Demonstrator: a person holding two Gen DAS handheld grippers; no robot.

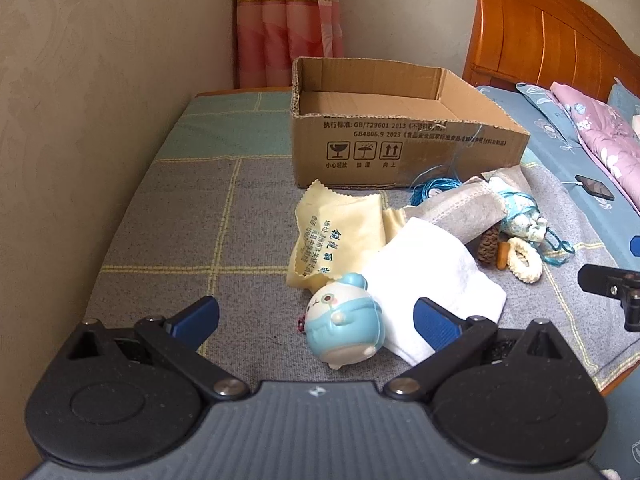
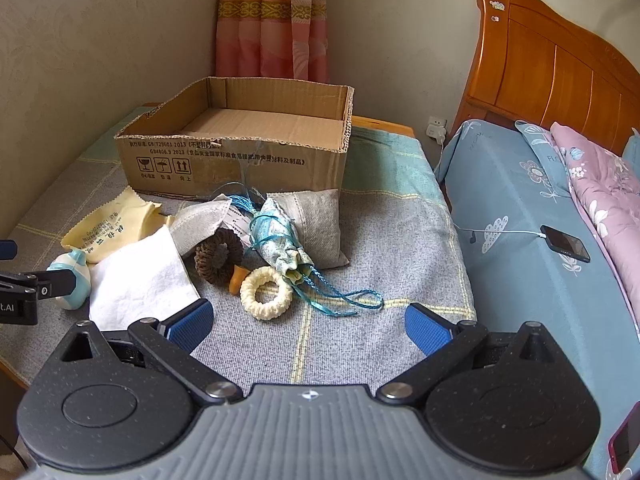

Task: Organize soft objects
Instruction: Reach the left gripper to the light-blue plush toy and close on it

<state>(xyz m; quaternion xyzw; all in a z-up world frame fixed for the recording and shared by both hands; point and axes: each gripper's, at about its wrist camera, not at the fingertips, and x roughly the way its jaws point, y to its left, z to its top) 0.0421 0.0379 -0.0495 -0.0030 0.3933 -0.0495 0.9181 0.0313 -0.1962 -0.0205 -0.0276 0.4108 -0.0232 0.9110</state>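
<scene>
A pile of soft things lies on the grey checked mat (image 1: 168, 216) in front of an open cardboard box (image 1: 400, 148) (image 2: 240, 156). My left gripper (image 1: 316, 322) is open, its blue fingertips either side of a blue and white plush toy (image 1: 344, 320) (image 2: 72, 276). A white cloth (image 1: 432, 280) (image 2: 140, 280) and a yellow cloth (image 1: 336, 232) (image 2: 112, 228) lie beside the toy. My right gripper (image 2: 308, 324) is open and empty, just short of a cream woven ring (image 2: 266, 292). A brown ring (image 2: 218, 254), a blue-corded pouch (image 2: 276, 236) and a grey pillow (image 2: 316, 224) lie behind.
The box stands empty against the wall and a pink curtain (image 2: 272, 20). A bed with blue sheet (image 2: 520, 220), pink quilt (image 2: 608, 184) and wooden headboard (image 2: 560, 68) is to the right. A phone (image 2: 564, 248) on a charging cable lies on the bed.
</scene>
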